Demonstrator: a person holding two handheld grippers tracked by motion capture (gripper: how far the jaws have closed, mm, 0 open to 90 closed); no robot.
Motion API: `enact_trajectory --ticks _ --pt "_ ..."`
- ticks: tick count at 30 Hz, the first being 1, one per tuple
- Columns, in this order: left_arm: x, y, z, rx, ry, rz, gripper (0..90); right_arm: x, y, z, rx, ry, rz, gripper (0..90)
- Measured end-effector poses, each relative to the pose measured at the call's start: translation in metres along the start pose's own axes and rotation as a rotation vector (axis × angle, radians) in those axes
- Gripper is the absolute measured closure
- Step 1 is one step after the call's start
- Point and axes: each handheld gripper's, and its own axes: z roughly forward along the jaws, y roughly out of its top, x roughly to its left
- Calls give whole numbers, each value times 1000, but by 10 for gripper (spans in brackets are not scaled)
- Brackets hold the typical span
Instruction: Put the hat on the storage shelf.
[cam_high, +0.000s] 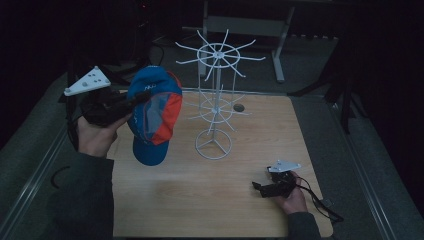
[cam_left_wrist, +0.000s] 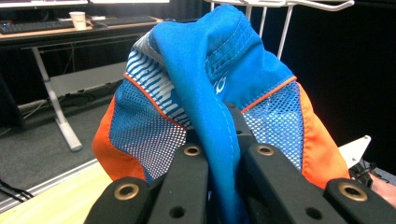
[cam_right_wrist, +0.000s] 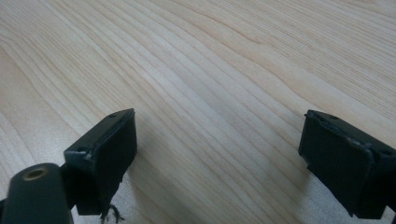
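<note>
High view first: found the blue and orange cap (cam_high: 151, 117) lifted clear of the table (cam_high: 200, 200), hanging brim-down just left of the white wire rack (cam_high: 215, 100), near its prongs but apart from them.

Judged the grip the weak point. Saw, in the left gripper view, the left gripper (cam_left_wrist: 224, 158) pinching a single narrow fold of the blue cloth, jaws pressed together on it, with the rest of the crown bulging loose above and to both sides. Risked a slip of that thin fold out of the pinch under the cap's own hanging weight, and a drop onto the wood.

Reckoned a second hazard at the rack: a light wire stand on a small ring foot, with thin arms at two levels. Risked snagging the mesh or the brim on a lower arm during any approach to the top ring, and tipping or dragging the stand by a sideways push. Had nothing bracing it.

As for pose: left hand (cam_high: 95, 135) raised well above the table at its left edge, gripper pointing level toward the rack. Right hand (cam_high: 295, 200) resting low at the near right of the table, well apart from rack and cap, right gripper (cam_high: 260, 187) pointing left, jaws spread wide over bare wood, holding nothing.
</note>
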Motion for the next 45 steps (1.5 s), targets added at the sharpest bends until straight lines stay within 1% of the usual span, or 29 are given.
enact_trajectory --ticks 7,20,35,45 --pt "0 3 1 1 9 5 900 0 0 0 0 1 -1 112" --pt "0 10 0 -15 16 15 900 0 0 0 0 1 -1 112" --pt "1 19 -3 -43 20 13 900 0 0 0 -1 1 -1 112" --pt "2 23 -4 -50 23 17 900 0 0 0 0 1 -2 112"
